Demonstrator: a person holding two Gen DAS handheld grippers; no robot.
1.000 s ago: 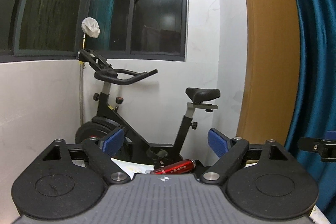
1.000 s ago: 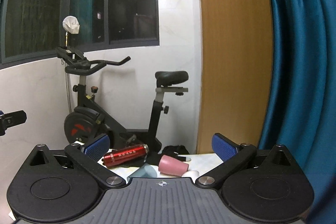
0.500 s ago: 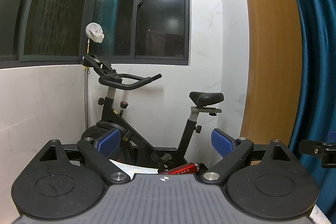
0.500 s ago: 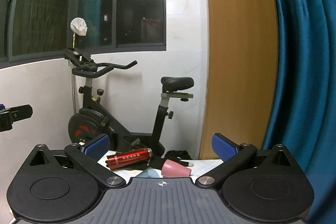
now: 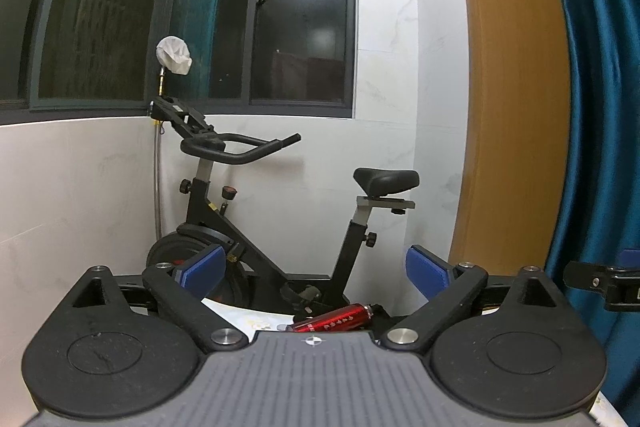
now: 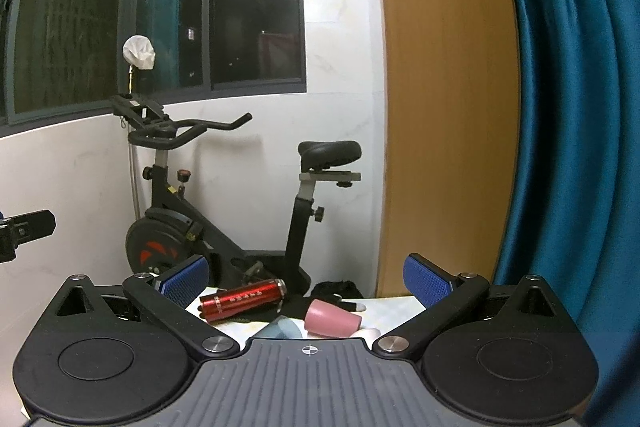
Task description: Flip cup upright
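A pink cup (image 6: 331,319) lies on its side on the white table (image 6: 394,305), seen low in the right wrist view. A teal cup (image 6: 280,327) lies beside it on the left, partly hidden by the gripper body. My right gripper (image 6: 306,279) is open and empty, held above and short of the cups. My left gripper (image 5: 316,267) is open and empty; neither cup shows in its view. The tip of each gripper shows at the edge of the other's view.
A red metal bottle (image 6: 243,299) lies on its side on the table, also in the left wrist view (image 5: 334,317). Black gloves (image 6: 338,291) lie behind the cups. An exercise bike (image 6: 224,227) stands behind the table. A blue curtain (image 6: 568,147) hangs at the right.
Both views have shifted slightly between frames, so both grippers moved a little. Both stay open and empty. The cups and bottle have not moved.
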